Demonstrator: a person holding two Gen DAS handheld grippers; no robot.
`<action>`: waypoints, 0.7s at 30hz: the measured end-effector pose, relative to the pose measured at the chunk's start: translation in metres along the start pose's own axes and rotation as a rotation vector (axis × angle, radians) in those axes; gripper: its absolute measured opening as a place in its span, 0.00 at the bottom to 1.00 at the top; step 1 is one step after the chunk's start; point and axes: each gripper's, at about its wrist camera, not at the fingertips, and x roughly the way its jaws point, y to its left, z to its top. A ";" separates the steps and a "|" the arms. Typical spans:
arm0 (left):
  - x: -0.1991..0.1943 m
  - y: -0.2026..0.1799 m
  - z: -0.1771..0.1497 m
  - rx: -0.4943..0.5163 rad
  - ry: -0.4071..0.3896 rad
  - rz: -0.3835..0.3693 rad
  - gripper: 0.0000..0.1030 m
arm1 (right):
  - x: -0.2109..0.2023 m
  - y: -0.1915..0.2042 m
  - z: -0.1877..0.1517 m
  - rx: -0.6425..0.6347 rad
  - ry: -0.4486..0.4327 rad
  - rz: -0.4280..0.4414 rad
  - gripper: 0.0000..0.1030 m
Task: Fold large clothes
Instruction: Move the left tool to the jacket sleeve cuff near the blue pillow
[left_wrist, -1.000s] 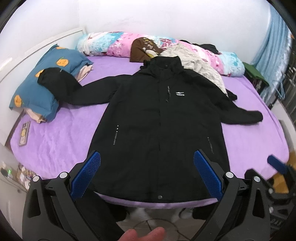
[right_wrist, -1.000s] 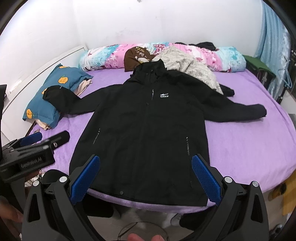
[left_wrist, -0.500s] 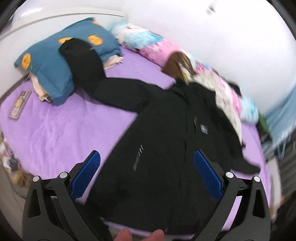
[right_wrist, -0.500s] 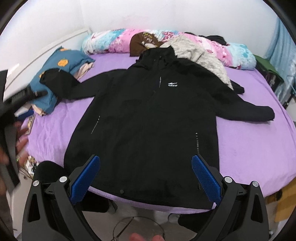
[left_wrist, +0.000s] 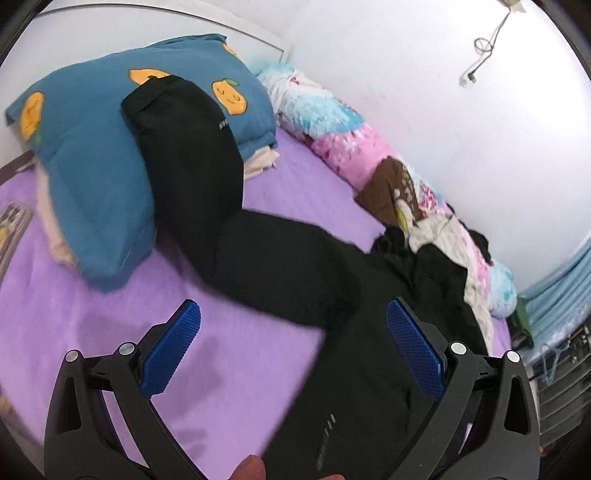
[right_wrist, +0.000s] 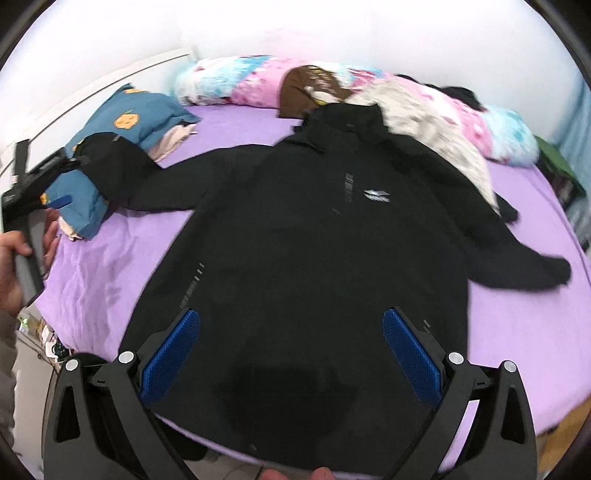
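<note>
Black jacket (right_wrist: 317, 251) flat, sleeves spread, on fuzzy purple bed (right_wrist: 517, 332); one cuff on blue pillow (left_wrist: 85, 147). Left gripper (left_wrist: 293, 343), right gripper (right_wrist: 291, 347) both wide, empty.

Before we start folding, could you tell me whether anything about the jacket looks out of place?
One thing: the black jacket lies flat, front up, but one sleeve is draped up over the blue pillow rather than flat on the purple bed.
</note>
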 end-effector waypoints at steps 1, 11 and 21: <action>0.012 0.008 0.007 0.002 -0.001 0.019 0.94 | 0.004 0.005 0.008 0.005 -0.003 0.023 0.95; 0.120 0.085 0.043 -0.165 -0.013 0.116 0.94 | 0.030 0.026 0.020 -0.075 0.084 0.057 0.95; 0.147 0.124 0.075 -0.282 -0.063 0.017 0.71 | 0.036 -0.002 0.004 -0.019 0.150 -0.015 0.95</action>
